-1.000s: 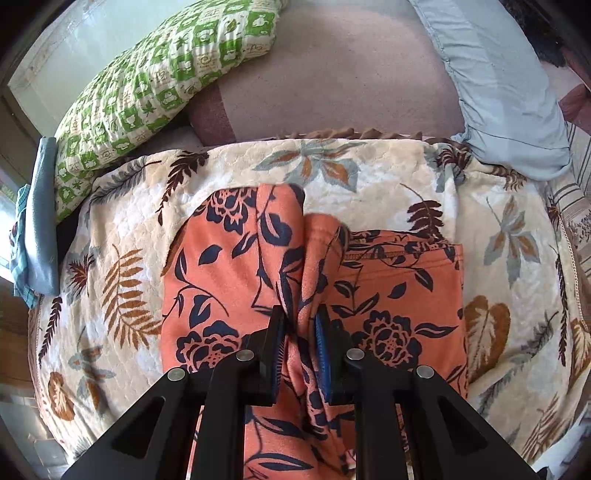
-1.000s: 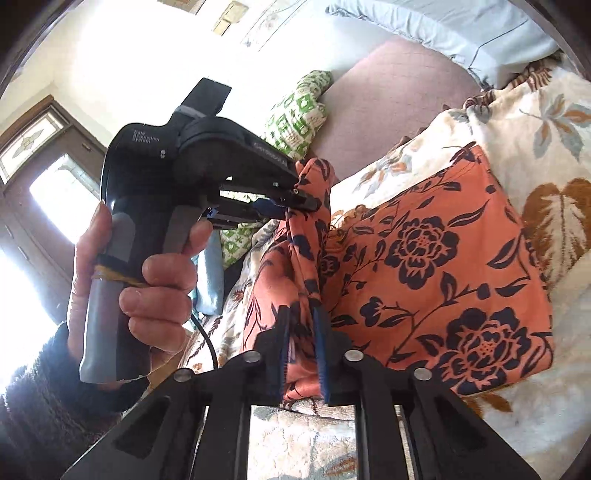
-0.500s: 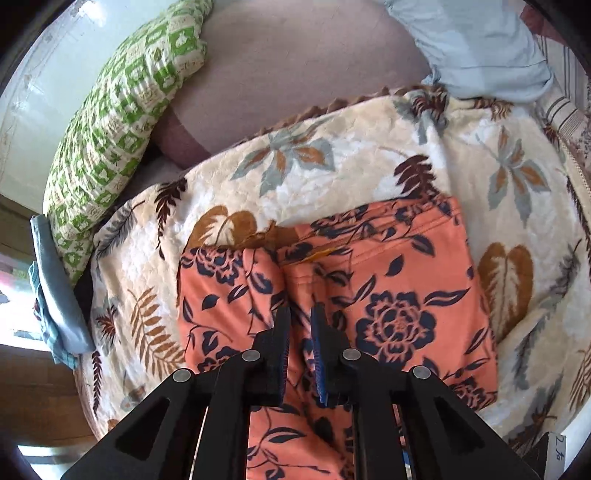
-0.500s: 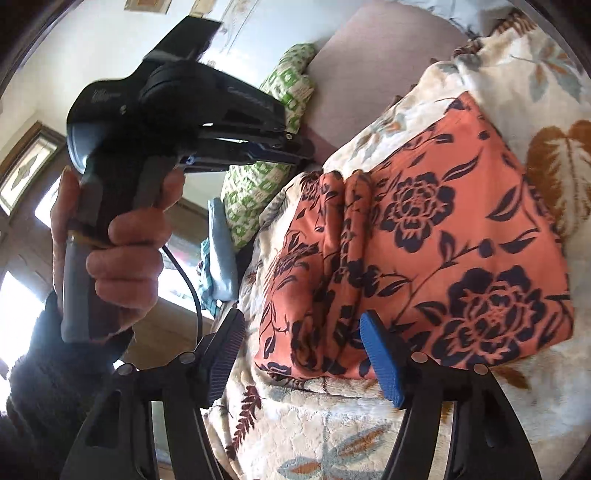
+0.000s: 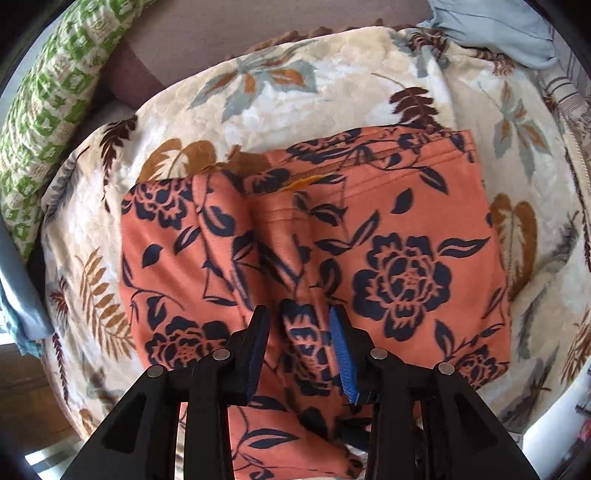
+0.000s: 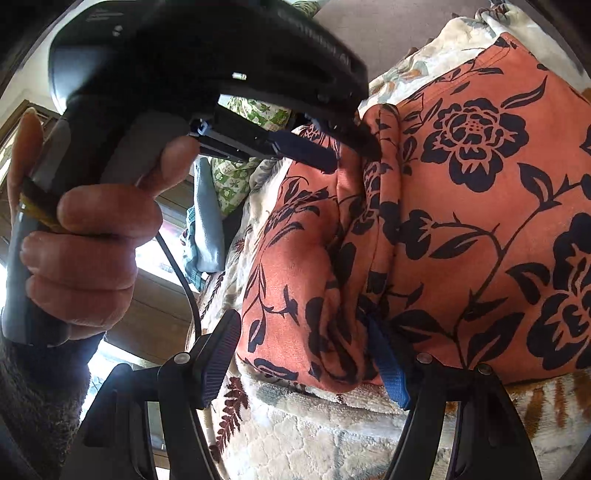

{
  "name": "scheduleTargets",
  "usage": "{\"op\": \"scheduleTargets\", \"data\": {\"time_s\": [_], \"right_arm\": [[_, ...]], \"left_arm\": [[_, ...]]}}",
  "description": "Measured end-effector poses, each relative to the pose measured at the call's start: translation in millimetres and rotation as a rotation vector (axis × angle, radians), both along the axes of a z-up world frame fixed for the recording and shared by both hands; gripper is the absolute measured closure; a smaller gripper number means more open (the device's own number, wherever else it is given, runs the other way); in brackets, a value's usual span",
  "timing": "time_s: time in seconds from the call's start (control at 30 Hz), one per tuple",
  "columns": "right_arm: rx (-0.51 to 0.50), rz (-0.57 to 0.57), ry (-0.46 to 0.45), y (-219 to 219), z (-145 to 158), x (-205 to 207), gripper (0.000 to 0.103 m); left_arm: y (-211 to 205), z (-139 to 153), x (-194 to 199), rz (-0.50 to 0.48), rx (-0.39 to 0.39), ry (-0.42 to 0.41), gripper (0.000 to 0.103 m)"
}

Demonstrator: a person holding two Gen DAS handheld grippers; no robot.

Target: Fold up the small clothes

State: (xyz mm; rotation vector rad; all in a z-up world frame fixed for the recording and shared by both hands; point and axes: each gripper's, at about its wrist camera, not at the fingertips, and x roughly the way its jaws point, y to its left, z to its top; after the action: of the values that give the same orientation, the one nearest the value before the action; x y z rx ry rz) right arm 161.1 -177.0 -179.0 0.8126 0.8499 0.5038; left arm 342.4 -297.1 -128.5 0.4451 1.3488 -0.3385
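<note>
An orange garment with dark blue flowers (image 5: 399, 236) lies folded on a cream leaf-print blanket (image 5: 280, 99). My left gripper (image 5: 300, 326) points down onto it, and its jaws are opening. A raised ridge of the cloth stands between the pads, which are no longer pinching it. In the right wrist view the garment (image 6: 461, 229) fills the right side. There my right gripper (image 6: 303, 350) stands wide open around the garment's near folded edge, without pressing it. A hand (image 6: 85, 251) holds the left gripper (image 6: 351, 155) over the same ridge.
A green and white patterned pillow (image 5: 48, 103) lies at the far left. A pale blue pillow (image 5: 498, 33) sits at the far right, with a mauve surface (image 5: 229, 29) between them. Blue cloth (image 5: 18, 295) hangs at the blanket's left edge. A cable (image 6: 184, 280) trails from the left gripper.
Both grippers were shut on a lifted ridge of the garment. The right one opened wide first, then the left sank with the cloth and parted its jaws. The garment now rests on the blanket.
</note>
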Motion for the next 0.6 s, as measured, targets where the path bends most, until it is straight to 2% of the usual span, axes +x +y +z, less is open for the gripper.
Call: {"op": "scheduleTargets", "data": {"time_s": [0.1,0.23,0.37,0.43,0.47,0.5,0.53,0.57,0.6], "right_arm": [[0.008,0.0,0.003,-1.1,-0.9,-1.2,0.032],[0.016,0.001,0.002,-9.0,0.1,-6.4,0.032],[0.025,-0.007,-0.001,-10.8,-2.9,-6.1,0.032],[0.008,-0.012,-0.02,-8.8,-4.1,-5.7,0.033],[-0.01,-0.01,-0.026,-7.3,-4.3,-5.3,0.036],[-0.021,-0.005,-0.027,-7.5,-4.5,-5.1,0.057],[-0.012,0.002,-0.023,-9.7,-5.2,-4.0,0.089],[0.013,-0.009,-0.016,-14.5,-5.5,-4.3,0.09],[0.048,-0.026,-0.021,-20.4,-4.2,-6.2,0.09]], "left_arm": [[-5.4,-0.9,7.0,-0.008,0.05,-0.082,0.055],[15.9,-13.0,19.1,0.068,0.063,-0.053,0.055],[28.2,-31.2,28.8,0.108,0.063,-0.016,0.047],[29.5,-37.1,31.0,0.13,0.054,-0.021,0.05],[32.0,-37.8,30.9,0.146,0.029,-0.024,0.059],[33.8,-37.2,29.5,0.15,0.004,-0.036,0.073],[34.7,-34.0,27.4,0.147,-0.001,-0.057,0.078],[35.7,-30.6,24.9,0.14,-0.008,-0.067,0.087],[38.9,-25.6,22.5,0.145,-0.028,-0.073,0.088]]}}
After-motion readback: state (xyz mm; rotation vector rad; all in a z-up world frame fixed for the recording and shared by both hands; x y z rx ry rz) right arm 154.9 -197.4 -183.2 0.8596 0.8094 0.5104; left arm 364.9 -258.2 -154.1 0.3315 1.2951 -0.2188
